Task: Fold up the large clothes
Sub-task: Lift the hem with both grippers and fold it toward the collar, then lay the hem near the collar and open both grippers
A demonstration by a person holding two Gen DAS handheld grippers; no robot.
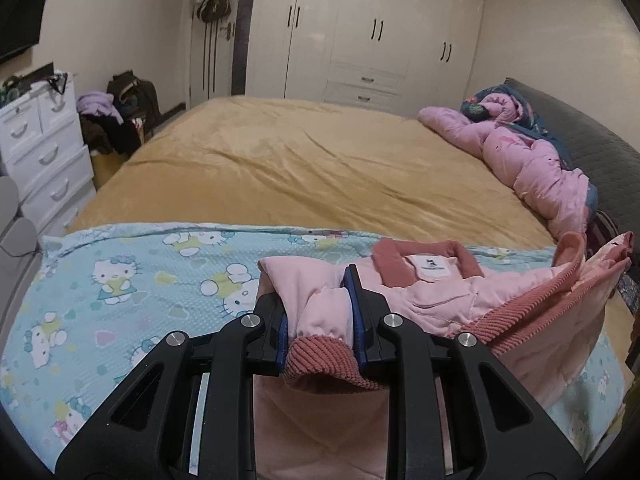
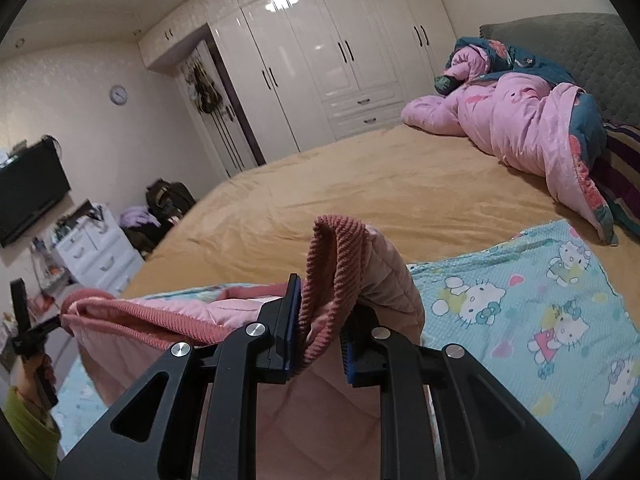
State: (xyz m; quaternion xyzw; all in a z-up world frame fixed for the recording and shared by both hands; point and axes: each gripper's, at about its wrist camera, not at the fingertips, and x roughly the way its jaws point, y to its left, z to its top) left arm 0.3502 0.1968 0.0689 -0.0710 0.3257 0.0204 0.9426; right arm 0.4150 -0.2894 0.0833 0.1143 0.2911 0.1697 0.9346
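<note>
A pink padded jacket with dark pink ribbed trim lies over a blue Hello Kitty sheet at the near end of the bed. My left gripper is shut on the jacket's sleeve and ribbed cuff. My right gripper is shut on another ribbed edge of the jacket and holds it lifted above the sheet. The jacket body hangs between the two grippers. The left gripper shows at the far left of the right wrist view.
The bed has a tan cover. A crumpled pink quilt lies by the grey headboard. White wardrobes stand behind. A white drawer unit and piled clothes stand left of the bed.
</note>
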